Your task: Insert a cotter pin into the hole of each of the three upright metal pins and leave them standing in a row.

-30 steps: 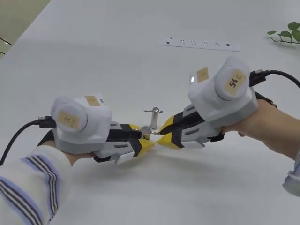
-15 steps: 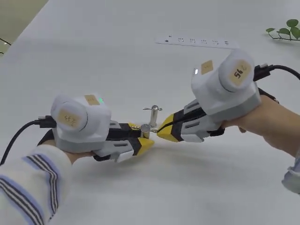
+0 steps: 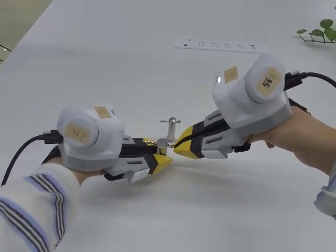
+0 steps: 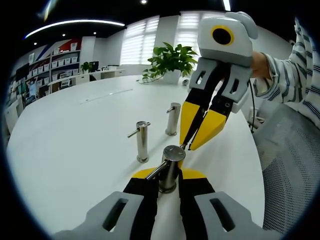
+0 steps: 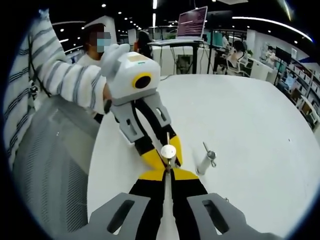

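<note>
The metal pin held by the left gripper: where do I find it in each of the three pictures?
Head view: pin at centre, between left gripper and right gripper.
Left gripper view: pin low centre, upright in that gripper's grip.
Right gripper view: pin at centre, its round head showing.
Landmark: the right gripper's yellow tips, shut on a cotter pin, meet the pin's head in all three.

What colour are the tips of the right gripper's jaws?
Yellow, with black behind them, on the right gripper; the left gripper view shows it best.
</note>
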The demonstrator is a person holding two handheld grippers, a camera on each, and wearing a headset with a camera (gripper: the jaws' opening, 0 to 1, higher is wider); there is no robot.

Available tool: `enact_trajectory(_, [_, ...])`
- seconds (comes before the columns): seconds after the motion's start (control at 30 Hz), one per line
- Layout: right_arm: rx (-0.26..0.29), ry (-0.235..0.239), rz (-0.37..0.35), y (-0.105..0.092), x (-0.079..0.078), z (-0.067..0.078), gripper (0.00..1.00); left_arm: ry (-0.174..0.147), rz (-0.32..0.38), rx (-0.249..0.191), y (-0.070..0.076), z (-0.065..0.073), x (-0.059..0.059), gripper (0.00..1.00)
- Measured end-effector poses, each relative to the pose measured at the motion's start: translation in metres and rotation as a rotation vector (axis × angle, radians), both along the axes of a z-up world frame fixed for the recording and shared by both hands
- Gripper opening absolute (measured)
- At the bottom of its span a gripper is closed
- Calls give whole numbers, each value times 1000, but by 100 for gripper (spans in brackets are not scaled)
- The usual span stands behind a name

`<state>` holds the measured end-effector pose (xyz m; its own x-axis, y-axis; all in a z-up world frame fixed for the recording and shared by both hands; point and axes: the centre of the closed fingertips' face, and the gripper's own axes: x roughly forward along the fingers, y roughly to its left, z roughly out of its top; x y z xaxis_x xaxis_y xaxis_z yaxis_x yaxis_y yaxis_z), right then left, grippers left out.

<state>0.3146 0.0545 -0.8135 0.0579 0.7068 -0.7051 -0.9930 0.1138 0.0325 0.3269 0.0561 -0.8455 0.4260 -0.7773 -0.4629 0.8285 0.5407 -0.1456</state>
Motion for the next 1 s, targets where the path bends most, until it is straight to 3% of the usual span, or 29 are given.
enact_trajectory(0.1, [11,-6,-9,0,1,2,11,-7,-11,8,1,1,-1,13])
enact_trajectory(0.13, [17,-6,-16,0,2,3,12,-24,-14,19,2,2,0,14])
enact_trajectory(0.33, [78,-19,-31,7,2,11,14,-74,-5,33,10,10,2,38])
enact_trajectory(0.5, [110,-19,-50,12,3,14,18,-68,-14,16,18,15,-2,52])
enact_trajectory(0.63, [112,-2,-56,16,3,9,23,-47,-21,-24,17,19,-5,79])
enact_trajectory(0.73, [101,6,-55,18,2,4,26,-46,-32,-19,17,20,-8,93])
enact_trajectory(0.9, [114,22,-55,23,-1,0,27,-43,-18,-22,18,23,-12,94])
enact_trajectory(1.0, [127,18,-61,25,0,-1,27,-70,6,-20,20,26,-13,100])
